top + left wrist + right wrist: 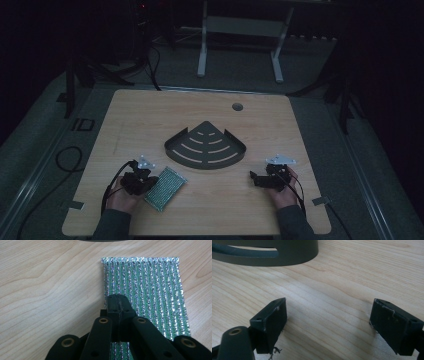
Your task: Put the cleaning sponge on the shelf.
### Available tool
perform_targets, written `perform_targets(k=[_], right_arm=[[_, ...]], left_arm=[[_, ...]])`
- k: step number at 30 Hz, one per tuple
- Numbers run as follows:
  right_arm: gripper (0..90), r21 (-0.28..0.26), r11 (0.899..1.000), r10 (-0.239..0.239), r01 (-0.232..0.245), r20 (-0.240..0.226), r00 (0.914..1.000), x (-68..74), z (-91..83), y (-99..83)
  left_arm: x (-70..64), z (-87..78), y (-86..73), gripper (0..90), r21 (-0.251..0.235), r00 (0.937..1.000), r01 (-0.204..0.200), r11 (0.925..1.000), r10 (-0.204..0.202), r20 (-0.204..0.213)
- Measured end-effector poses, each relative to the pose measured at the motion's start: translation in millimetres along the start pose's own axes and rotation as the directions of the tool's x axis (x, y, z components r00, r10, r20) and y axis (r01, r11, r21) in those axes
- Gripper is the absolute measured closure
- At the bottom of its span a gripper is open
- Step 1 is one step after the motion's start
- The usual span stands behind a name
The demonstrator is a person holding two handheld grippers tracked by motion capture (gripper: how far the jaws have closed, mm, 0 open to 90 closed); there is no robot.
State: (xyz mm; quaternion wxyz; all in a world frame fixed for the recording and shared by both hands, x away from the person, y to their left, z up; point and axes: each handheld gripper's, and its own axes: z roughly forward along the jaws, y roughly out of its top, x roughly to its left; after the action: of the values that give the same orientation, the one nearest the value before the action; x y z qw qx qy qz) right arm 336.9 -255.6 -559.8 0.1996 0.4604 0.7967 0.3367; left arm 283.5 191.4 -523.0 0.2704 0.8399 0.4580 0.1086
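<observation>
Overhead, I count one light wooden table with rounded corners [150,120], and it has one small round hole [237,106] near its far edge. On it sits one dark grey, fan-shaped metal corner rack with curved slots [205,146], about at the middle. Just before it to the left lies one green and silver glittery woven scouring cloth [165,188], flat on the wood, and it is rectangular in the left gripper view [147,290]. I have two grippers in hand. My left gripper [117,303] rests over the cloth's near left part with its jaws pressed together; whether cloth is pinched between them I cannot tell. My right gripper [325,322] has its jaws spread wide over bare wood, well apart from the cloth and near the rack's rim [287,255]. I can read no writing or brand on anything.
</observation>
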Motion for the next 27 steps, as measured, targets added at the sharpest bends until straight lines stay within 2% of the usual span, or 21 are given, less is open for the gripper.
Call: perform_targets(k=[11,17,25,27], right_arm=[[13.7,0.0,1.0,0.0,0.0,0.0,1.0,0.0,0.0,0.0],[13.7,0.0,1.0,0.002,-0.002,0.0,1.0,0.1,0.0,0.0],[13.7,-0.001,1.0,0.001,-0.001,0.0,1.0,0.0,0.1,0.0],[13.7,0.0,1.0,0.0,0.0,0.0,1.0,0.0,0.1,0.0]], left_arm=[[15.4,-8.9,12.9,85.5,0.004,0.9977,0.013,0.9999,-0.013,0.066],[22.4,-8.1,23.5,84.1,0.045,0.9956,-0.002,0.999,-0.002,0.093],[29.9,-4.4,30.1,82.6,0.085,0.9915,0.003,0.9964,-0.014,0.129],[31.8,-1.7,31.7,82.3,0.108,0.9899,0.001,0.9942,-0.017,0.141]])
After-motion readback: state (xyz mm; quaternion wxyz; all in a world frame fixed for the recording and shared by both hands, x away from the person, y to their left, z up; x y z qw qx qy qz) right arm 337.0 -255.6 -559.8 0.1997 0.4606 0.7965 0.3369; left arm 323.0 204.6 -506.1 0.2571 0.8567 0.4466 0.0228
